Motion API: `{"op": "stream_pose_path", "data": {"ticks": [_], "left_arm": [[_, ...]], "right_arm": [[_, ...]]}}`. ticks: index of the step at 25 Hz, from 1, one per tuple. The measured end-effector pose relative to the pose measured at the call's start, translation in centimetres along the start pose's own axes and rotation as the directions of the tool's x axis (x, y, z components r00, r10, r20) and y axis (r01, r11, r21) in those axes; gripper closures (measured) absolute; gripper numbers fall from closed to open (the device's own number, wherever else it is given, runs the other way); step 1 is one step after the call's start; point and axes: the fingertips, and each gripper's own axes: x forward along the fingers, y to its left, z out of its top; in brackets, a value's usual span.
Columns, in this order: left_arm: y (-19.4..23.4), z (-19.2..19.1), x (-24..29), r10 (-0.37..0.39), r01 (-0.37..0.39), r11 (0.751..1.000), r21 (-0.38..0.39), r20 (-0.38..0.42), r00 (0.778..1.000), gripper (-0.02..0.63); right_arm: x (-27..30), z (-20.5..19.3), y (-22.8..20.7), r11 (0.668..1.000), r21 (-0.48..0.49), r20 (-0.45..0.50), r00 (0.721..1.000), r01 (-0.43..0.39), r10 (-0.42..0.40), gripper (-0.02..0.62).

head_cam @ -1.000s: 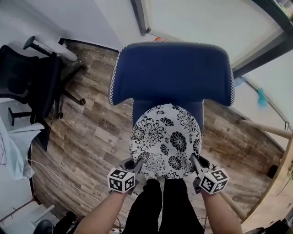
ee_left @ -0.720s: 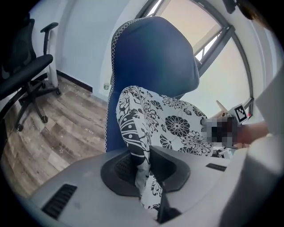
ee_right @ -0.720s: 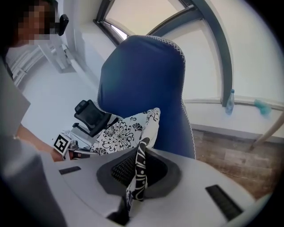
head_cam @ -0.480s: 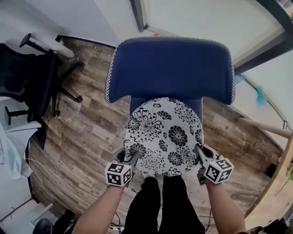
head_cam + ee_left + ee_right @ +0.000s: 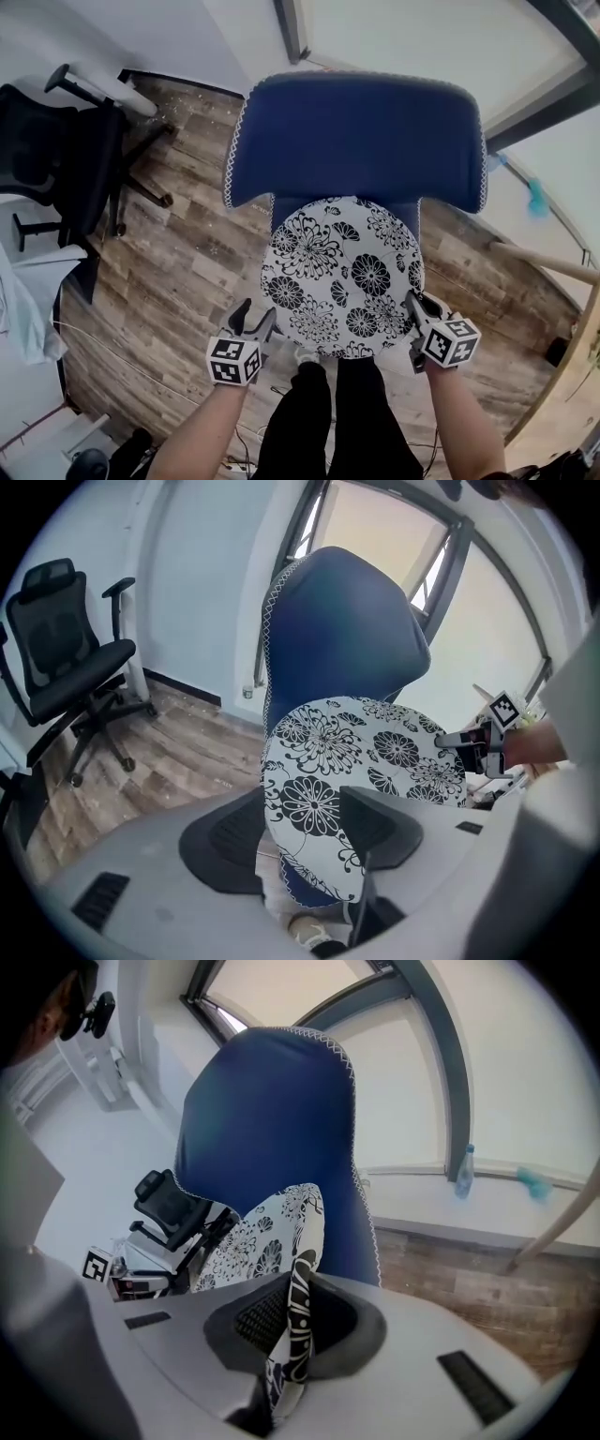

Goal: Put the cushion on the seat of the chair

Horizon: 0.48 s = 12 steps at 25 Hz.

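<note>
Head view: one round black-and-white flowered cushion (image 5: 342, 277) lies over the seat of one blue chair (image 5: 356, 141), against its backrest. Two grippers sit at its near edge. One black office chair (image 5: 56, 159) stands far left on the wooden floor (image 5: 178, 272).

Left gripper view: the left gripper (image 5: 305, 808) has just been opening; its jaws stand wide apart, with the cushion's edge loose between them.

Right gripper view: the right gripper (image 5: 298, 1288) is clamped on the cushion's rim. One bottle (image 5: 465, 1171) stands far right.
</note>
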Motion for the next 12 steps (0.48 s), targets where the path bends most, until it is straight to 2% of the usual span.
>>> {"op": "stream_pose_path", "data": {"ticks": [4, 8, 12], "left_arm": [[-0.5, -0.3, -0.1, -0.016, 0.016, 1.000, 0.001, 0.006, 1.000, 0.379], [-0.8, -0.2, -0.5, -0.027, 0.027, 1.000, -0.001, 0.025, 0.999, 0.378], [-0.8, 0.0, -1.1, -0.035, 0.034, 0.999, 0.016, 0.034, 0.999, 0.379]], "right_arm": [[0.0, 0.1, -1.4, 0.996, -0.069, -0.013, 0.998, 0.062, -0.063, 0.554], [-0.4, 0.0, -3.3, 0.976, -0.139, -0.029, 0.984, 0.168, -0.174, 0.434], [-1.6, 0.7, -3.6, 0.969, -0.131, -0.006, 0.978, 0.208, -0.211, 0.413]]}}
